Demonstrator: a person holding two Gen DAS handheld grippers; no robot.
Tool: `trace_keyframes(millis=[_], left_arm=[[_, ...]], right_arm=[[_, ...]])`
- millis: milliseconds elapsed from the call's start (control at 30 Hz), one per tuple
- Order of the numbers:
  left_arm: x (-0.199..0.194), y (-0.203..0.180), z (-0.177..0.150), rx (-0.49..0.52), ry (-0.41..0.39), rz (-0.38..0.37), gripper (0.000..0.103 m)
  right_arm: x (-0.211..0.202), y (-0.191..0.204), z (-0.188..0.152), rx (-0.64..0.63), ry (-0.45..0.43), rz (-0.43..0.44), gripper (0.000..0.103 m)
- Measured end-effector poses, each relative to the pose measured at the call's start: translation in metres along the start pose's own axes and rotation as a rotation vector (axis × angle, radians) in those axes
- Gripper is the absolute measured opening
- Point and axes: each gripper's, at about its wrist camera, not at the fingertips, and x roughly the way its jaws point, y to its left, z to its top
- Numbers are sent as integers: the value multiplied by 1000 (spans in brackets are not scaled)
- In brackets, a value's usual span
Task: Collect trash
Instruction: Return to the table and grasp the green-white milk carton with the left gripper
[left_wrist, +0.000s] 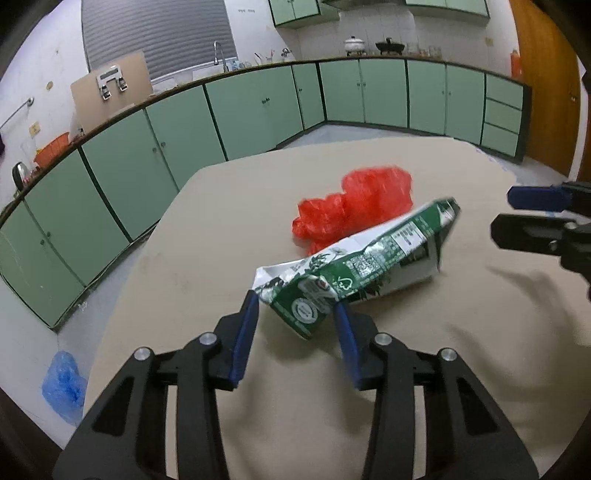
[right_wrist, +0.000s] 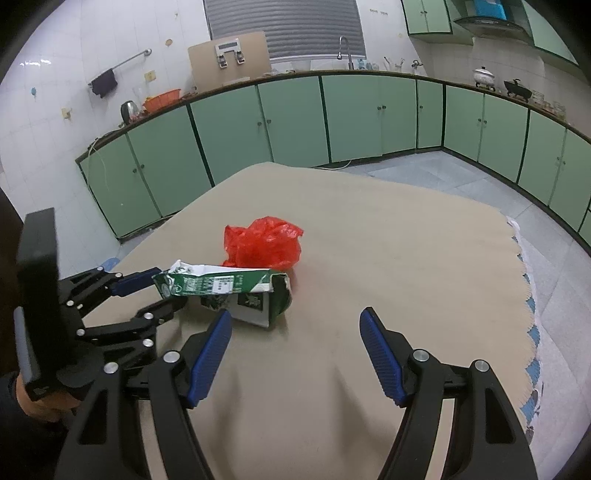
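A crushed green and white carton (left_wrist: 354, 258) lies on the beige table (left_wrist: 207, 236), its far end raised. A crumpled red plastic bag (left_wrist: 354, 206) lies just behind it. My left gripper (left_wrist: 297, 306) has its blue pads on either side of the carton's near end, touching it, jaws closed to the carton's width. In the right wrist view the left gripper (right_wrist: 162, 291) meets the carton (right_wrist: 229, 288) from the left, with the red bag (right_wrist: 264, 243) behind. My right gripper (right_wrist: 295, 325) is wide open and empty, a little in front of the carton.
Green kitchen cabinets (right_wrist: 354, 118) run along the far walls. The table's right edge has a scalloped cloth fringe (right_wrist: 528, 295). A blue plastic bag (left_wrist: 64, 384) lies on the floor to the left of the table. The right gripper (left_wrist: 532, 218) shows at the right of the left wrist view.
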Motion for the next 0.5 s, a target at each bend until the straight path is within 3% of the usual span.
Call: trace_keyframes(millis=[33, 300, 500], left_arm=[[-1, 1, 0, -7, -2, -5, 30], [-16, 13, 0, -62, -36, 4, 28], [-25, 44, -1, -147, -60, 50, 27]], right_arm=[[1, 2, 0, -1, 0, 2, 71], [1, 13, 10, -18, -13, 14, 71], [6, 22, 16, -24, -14, 27, 71]])
